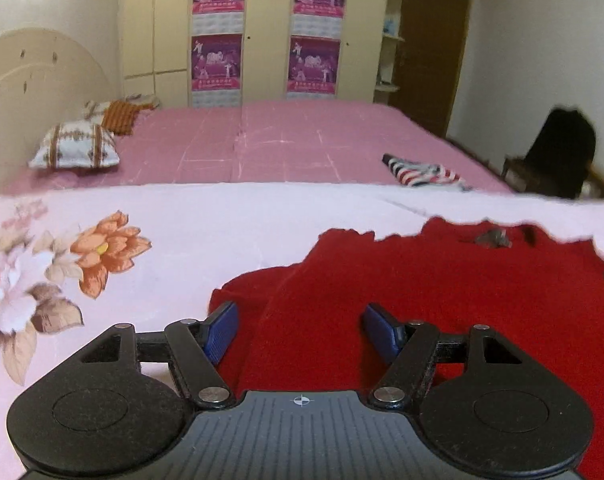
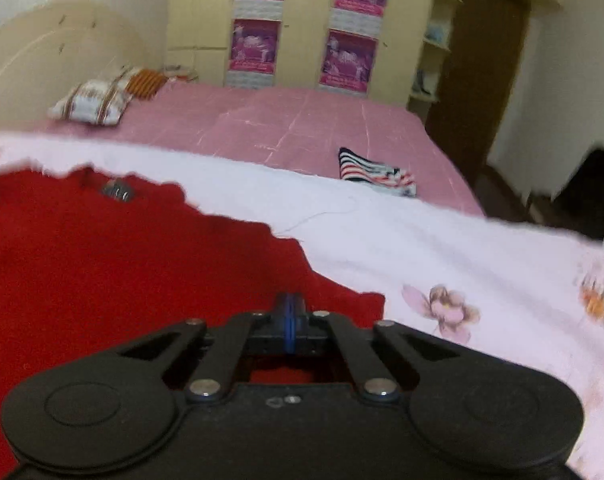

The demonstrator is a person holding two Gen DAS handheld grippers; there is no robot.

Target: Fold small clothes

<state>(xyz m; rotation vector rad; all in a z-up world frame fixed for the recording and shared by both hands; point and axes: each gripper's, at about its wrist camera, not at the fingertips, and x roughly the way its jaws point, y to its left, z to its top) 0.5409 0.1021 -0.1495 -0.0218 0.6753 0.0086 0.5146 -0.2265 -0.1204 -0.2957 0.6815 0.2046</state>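
Observation:
A red garment lies spread on a pale floral sheet. My left gripper is open over the garment's left part, its blue pads on either side of a fold line. In the right wrist view the red garment fills the left half. My right gripper has its blue pads pressed together low over the garment's right edge; I cannot tell if cloth is pinched between them.
A folded striped garment lies farther back on the pink bed, also in the right wrist view. Pillows sit by the headboard at far left. A wardrobe stands behind. A dark chair stands at right.

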